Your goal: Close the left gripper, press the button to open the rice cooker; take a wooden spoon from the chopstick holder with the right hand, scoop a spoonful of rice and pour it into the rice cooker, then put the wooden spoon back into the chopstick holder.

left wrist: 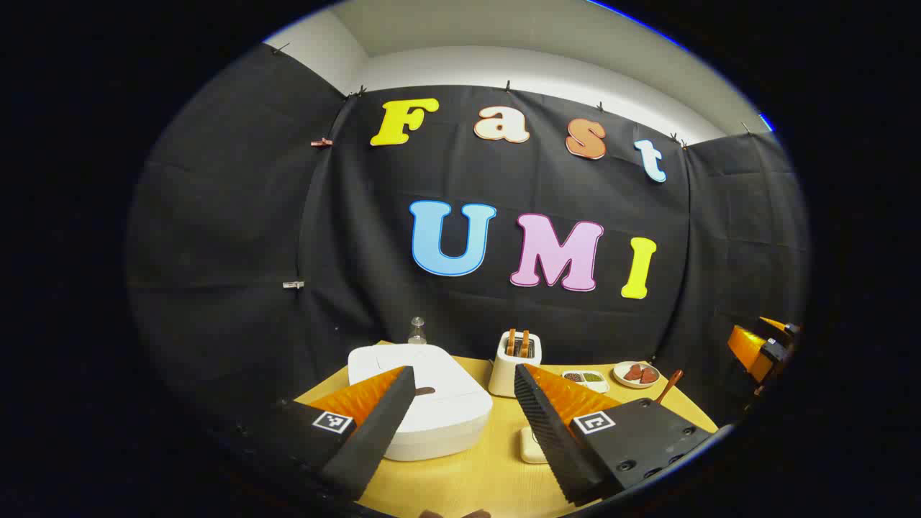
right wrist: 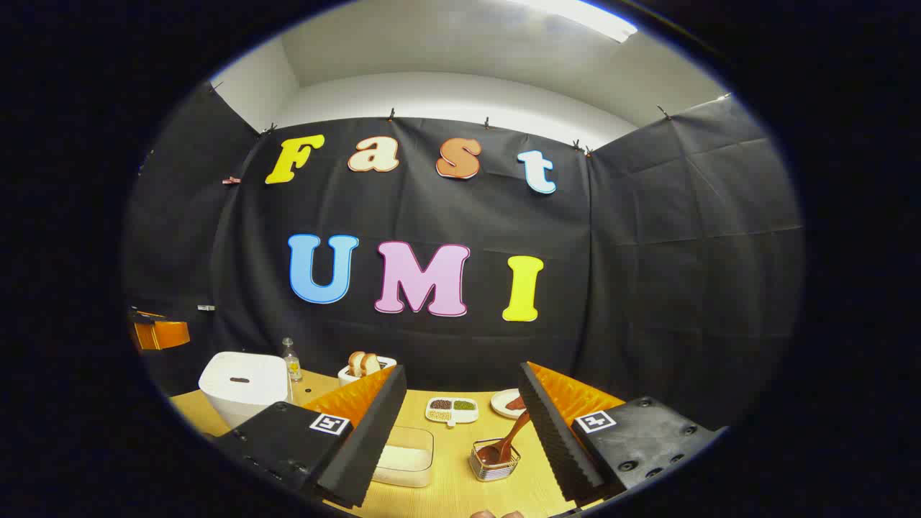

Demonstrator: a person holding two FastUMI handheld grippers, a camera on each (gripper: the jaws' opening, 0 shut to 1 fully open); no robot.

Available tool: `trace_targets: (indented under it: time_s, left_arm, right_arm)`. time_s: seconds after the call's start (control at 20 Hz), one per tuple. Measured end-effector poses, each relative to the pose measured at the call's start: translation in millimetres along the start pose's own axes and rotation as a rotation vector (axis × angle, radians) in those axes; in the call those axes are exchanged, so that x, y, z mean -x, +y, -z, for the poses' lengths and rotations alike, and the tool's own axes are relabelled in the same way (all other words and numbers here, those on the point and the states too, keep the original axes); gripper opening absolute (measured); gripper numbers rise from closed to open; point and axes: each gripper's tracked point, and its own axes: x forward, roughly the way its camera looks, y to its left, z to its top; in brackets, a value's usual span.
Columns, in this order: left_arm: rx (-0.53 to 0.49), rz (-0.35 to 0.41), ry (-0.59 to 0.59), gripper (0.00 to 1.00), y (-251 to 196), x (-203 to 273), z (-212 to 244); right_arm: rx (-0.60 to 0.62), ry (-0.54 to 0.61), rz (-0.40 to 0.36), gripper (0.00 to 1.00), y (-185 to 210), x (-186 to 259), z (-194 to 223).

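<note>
1. At the lower left of the left gripper view, the white rice cooker (left wrist: 432, 403) sat on the yellow table (left wrist: 468, 478) with its lid down, a dark oval button (left wrist: 424, 391) on top near the lid's front edge.
2. The left gripper (left wrist: 464, 424) hung above the table with its jaws spread wide and nothing between them; its left finger overlapped the cooker's lid in the picture, but contact could not be told.
3. Judged from its look, the button was a stiff plastic latch needing a firm, straight push; a closed gripper tip would suit it better than spread fingers, which could slide off the smooth lid.
4. In the lower middle of the right gripper view, the wooden spoon (right wrist: 507, 442) leaned in the small chopstick holder (right wrist: 494, 464), bowl down, handle slanting up to the right.
5. The right gripper (right wrist: 460, 432) was also released and empty, hovering apart from the spoon.
6. The spoon looked light and rigid, probably smooth-lacquered and a little slippery; the exposed upper handle seemed the place to pinch it. The holder looked light enough to tip if the spoon were dragged sideways.
7. A clear tray of white rice (right wrist: 404, 457) lay just left of the holder, near the right gripper's left finger; loose grains would spill from a tilted spoon.
</note>
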Motion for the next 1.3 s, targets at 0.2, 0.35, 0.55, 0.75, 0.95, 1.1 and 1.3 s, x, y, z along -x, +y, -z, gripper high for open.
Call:
trace_targets:
  time_s: [0.2,0.35,0.55,0.75,0.95,1.1,1.3]
  left_arm:
    - [0.007,-0.020,0.007,0.96,-1,-5,5]
    - [0.011,-0.023,0.020,0.96,-3,-7,8]
    - [0.057,-0.033,0.033,0.96,-4,-12,15]
    - [0.101,-0.051,0.081,0.96,0,-15,37]
    - [0.098,-0.081,0.083,0.96,5,-19,38]
    - [0.094,-0.084,0.070,0.96,4,-26,29]
    - [0.049,-0.102,0.055,0.96,12,-42,17]
  right_arm:
    - [0.002,0.031,-0.016,0.98,-1,-4,13]
    - [-0.003,0.059,-0.024,0.98,-6,-7,22]
    - [-0.009,0.076,-0.017,0.98,-16,-14,27]
    - [-0.022,0.091,-0.012,0.98,-21,-16,33]
    - [-0.027,0.111,-0.003,0.98,-32,-14,41]
    - [-0.019,0.125,0.003,0.98,-41,-17,47]
    - [-0.030,0.130,0.012,0.98,-54,-25,49]
